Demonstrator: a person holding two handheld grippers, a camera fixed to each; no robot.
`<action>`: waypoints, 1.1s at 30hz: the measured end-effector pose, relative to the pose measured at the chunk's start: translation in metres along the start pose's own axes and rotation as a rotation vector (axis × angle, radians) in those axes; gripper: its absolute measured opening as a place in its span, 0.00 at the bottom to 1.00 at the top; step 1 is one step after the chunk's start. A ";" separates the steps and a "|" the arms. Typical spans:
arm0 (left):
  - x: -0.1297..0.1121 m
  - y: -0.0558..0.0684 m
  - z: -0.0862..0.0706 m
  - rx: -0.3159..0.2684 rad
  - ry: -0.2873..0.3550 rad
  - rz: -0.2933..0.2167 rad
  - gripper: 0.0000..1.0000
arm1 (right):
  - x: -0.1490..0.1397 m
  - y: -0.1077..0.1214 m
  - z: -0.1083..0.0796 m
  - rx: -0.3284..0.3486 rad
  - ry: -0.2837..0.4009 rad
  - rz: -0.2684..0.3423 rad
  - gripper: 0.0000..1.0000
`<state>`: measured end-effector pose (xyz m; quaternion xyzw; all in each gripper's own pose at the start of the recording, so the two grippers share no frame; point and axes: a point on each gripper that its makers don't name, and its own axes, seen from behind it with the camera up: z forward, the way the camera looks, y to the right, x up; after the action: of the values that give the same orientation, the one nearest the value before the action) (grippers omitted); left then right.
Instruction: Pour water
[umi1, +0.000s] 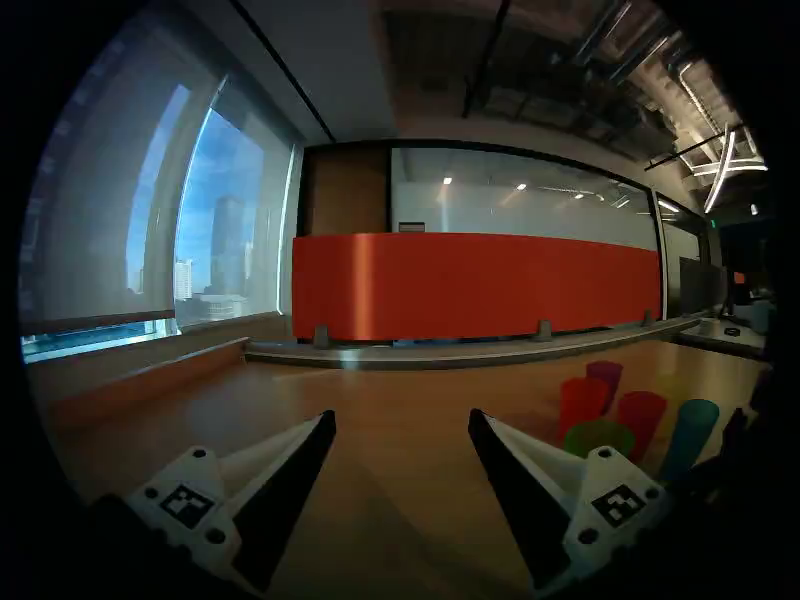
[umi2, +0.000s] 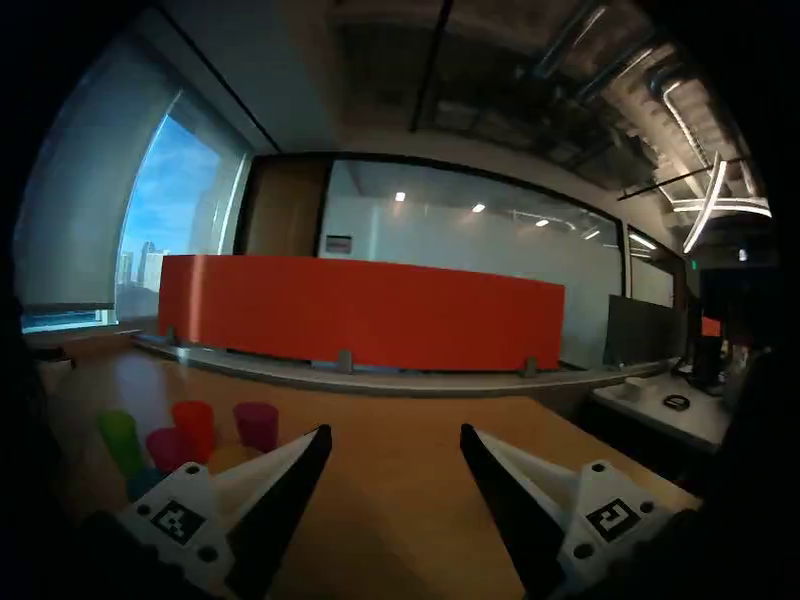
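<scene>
Chiefly, risk: toppling 1 of the cups (umi1: 582, 400) on approach, from clipping a neighbour in so tight a cluster.
Water: cup contents too far off to tell.
Left gripper (umi1: 401, 414): spread wide, empty, cups ahead to its right.
Right gripper (umi2: 395, 429): spread wide, empty, cups (umi2: 193, 425) ahead to its left.
Surface: bare wooden table (umi1: 300, 385), likely slippery for light cups.
Room: office, orange partition (umi1: 470, 285), window (umi1: 225, 240) bright with daylight.
</scene>
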<state>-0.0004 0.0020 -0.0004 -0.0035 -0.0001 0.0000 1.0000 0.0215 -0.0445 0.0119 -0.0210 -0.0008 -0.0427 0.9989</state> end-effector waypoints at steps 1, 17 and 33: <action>0.000 0.000 0.000 0.000 0.000 0.000 0.99 | -0.001 -0.003 0.001 0.007 0.008 -0.001 0.99; 0.000 0.000 0.000 0.000 0.000 0.000 0.99 | -0.001 -0.013 0.015 0.025 0.095 0.020 1.00; 0.000 0.000 0.000 0.000 0.000 0.000 0.99 | -0.026 -0.001 0.027 0.017 0.065 0.084 1.00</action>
<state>-0.0001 0.0022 -0.0008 -0.0035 -0.0001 0.0000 1.0000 -0.0045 -0.0419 0.0386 -0.0111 0.0319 -0.0013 0.9994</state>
